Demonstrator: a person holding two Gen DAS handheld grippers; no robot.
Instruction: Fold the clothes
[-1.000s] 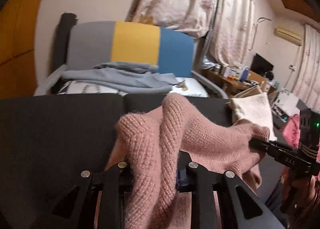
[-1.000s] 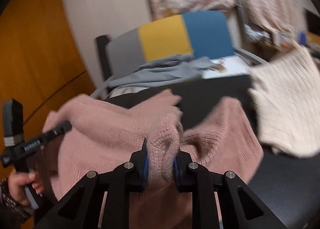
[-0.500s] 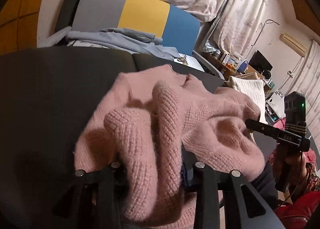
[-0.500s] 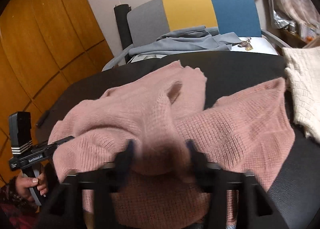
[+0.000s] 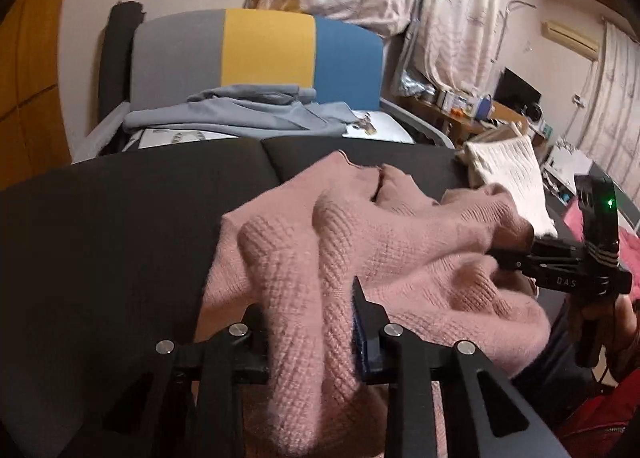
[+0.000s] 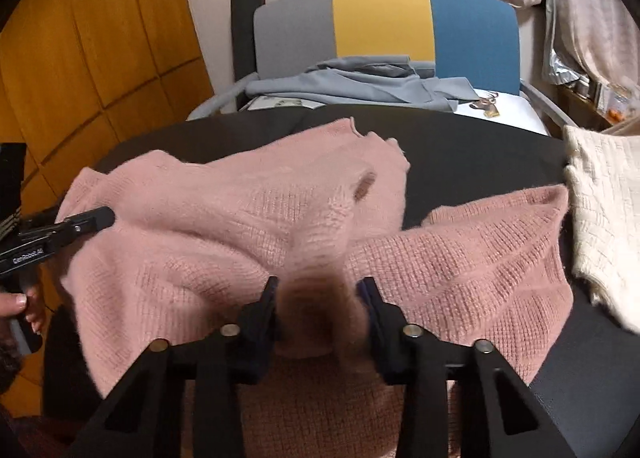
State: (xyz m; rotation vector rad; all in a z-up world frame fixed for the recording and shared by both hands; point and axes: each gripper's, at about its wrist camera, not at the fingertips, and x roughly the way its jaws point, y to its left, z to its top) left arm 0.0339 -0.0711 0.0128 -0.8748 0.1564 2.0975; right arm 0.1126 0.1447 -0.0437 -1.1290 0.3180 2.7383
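Pink sweater now lies lower, spread on dark table vs 1 s ago. Left gripper & right gripper, jaws closing, each pinch a fold at 6 o'clock; fold barely begun.

Both wrist views look forward and downward, close over the pink sweater, sharing it, the dark desk and striped chair.
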